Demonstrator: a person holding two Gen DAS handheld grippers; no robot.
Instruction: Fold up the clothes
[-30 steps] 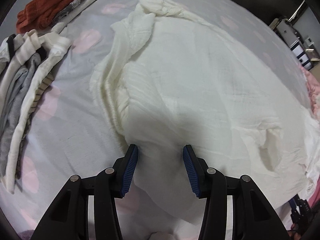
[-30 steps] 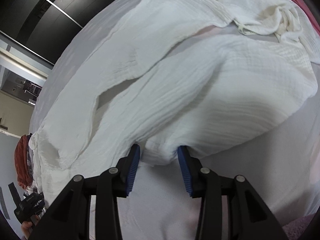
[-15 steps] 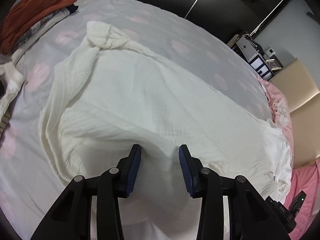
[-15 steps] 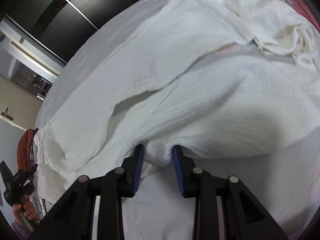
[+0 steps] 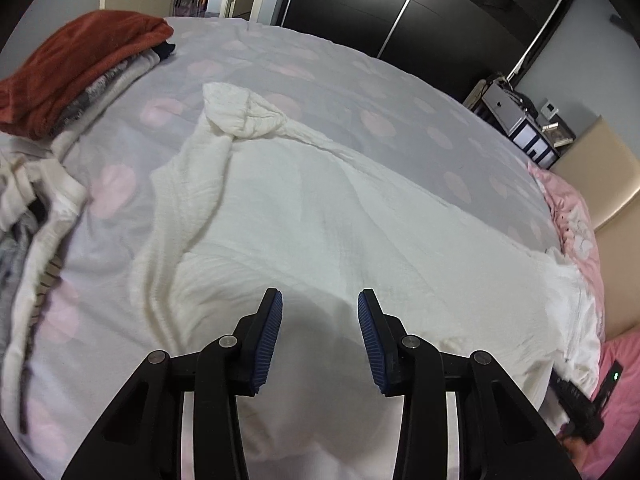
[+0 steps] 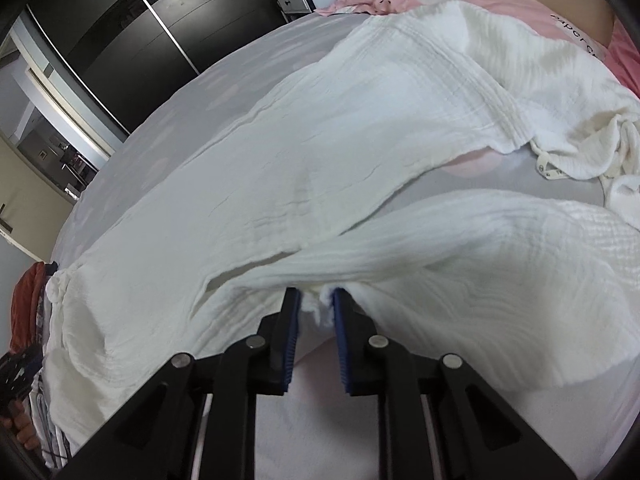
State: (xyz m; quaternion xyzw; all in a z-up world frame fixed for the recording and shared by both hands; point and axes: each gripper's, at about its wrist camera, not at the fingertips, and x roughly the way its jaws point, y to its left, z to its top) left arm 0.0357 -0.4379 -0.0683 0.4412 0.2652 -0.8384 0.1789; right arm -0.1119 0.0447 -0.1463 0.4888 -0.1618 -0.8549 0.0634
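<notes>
Left wrist view: the left gripper (image 5: pixel 320 320), lifted in the past second, hovers wide apart over one white garment (image 5: pixel 320 208) mid-bed (image 5: pixel 400 120) — one clothes pile (image 5: pixel 72 80) at the far-left corner.

Right wrist view: the right gripper (image 6: pixel 314 306) has narrowed, pinching the garment's near edge — a fold looks imminent.

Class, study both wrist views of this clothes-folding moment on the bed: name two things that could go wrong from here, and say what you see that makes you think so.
1. The right gripper pinches only a small tuft of the white garment's edge; it may slip when lifted.
2. The left gripper is open over the cloth, holding nothing, so lifting now would likely drag the garment unevenly and bunch it further.
</notes>
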